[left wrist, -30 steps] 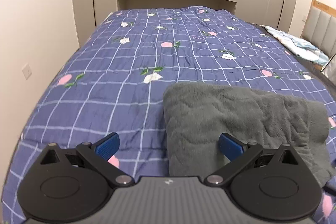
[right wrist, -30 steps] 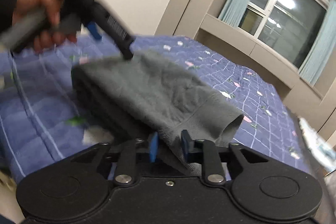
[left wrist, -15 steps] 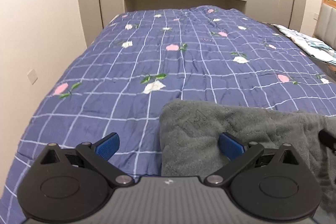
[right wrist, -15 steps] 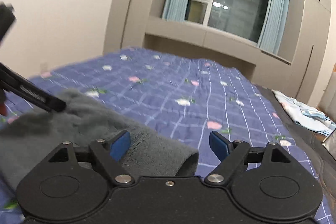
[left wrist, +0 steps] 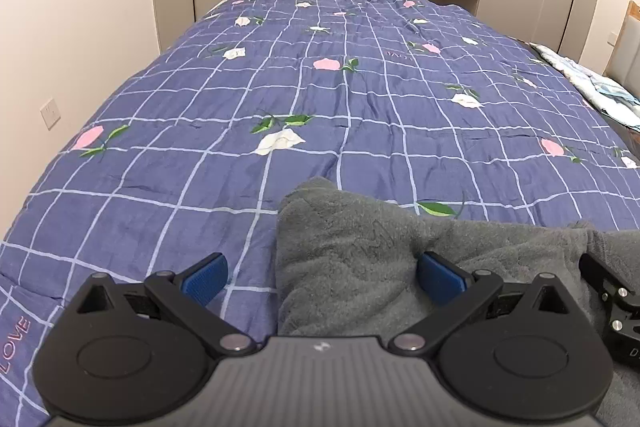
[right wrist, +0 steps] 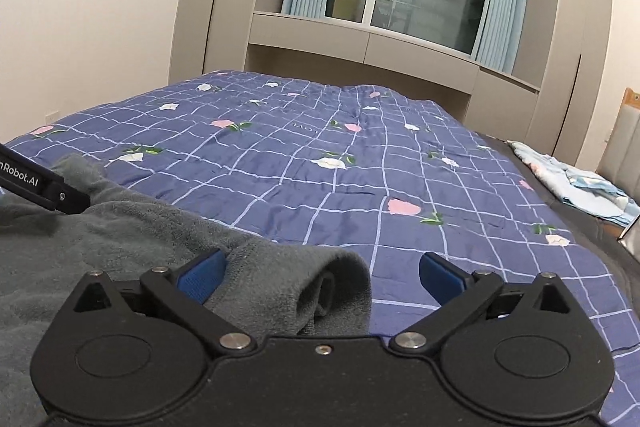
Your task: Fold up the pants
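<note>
Since a second ago your right claw (right wrist: 320, 275) has let go of the grey pants (left wrist: 360, 259), and its jaws are opening, the cuff lying loose between them, touching only the left pad. Folded, the pants lie on the near edge of the bed's blue checked quilt (left wrist: 320, 99). Your left claw (left wrist: 322, 277) stands released, wide apart over the folded corner, gripping nothing. Pale bedding (right wrist: 576, 183) sits far right.

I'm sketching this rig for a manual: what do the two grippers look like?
Both match: the left gripper and right gripper have black linkage arms on round black discs, silver pivot pins and ribbed blue pads. The left's side reads "nRobot.AI" in white.
</note>
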Action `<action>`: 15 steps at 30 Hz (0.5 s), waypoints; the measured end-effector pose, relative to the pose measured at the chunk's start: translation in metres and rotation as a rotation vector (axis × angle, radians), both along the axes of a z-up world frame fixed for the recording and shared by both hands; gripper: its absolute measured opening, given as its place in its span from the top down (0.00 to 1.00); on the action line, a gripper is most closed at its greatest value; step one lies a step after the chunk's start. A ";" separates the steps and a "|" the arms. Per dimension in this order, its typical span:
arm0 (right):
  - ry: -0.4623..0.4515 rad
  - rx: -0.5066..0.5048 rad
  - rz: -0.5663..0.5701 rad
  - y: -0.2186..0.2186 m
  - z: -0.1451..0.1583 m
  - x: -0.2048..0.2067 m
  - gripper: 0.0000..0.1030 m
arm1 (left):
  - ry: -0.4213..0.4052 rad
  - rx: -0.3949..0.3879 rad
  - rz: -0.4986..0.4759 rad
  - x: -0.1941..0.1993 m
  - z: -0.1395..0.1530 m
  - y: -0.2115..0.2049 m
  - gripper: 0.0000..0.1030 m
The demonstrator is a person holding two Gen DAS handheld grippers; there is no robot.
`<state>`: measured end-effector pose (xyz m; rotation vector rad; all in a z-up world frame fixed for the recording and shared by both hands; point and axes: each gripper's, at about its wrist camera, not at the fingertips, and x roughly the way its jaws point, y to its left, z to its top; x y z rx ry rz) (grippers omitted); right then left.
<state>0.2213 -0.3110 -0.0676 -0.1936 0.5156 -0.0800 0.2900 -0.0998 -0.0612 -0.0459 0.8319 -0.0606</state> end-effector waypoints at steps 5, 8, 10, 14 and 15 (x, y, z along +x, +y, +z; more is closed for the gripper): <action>0.007 0.016 -0.001 -0.001 0.000 -0.002 0.01 | -0.004 -0.002 -0.005 -0.002 0.003 0.002 0.00; -0.003 0.027 0.003 -0.001 0.006 -0.009 0.01 | -0.026 0.012 -0.018 -0.012 0.010 0.004 0.00; -0.007 0.041 0.003 -0.001 0.012 -0.017 0.01 | -0.043 0.026 -0.029 -0.022 0.014 0.005 0.01; -0.006 0.060 0.013 0.006 0.024 -0.039 0.01 | -0.051 0.018 -0.032 -0.043 0.020 0.011 0.01; -0.001 0.065 0.021 0.008 0.026 -0.046 0.01 | -0.054 0.014 -0.035 -0.048 0.022 0.013 0.01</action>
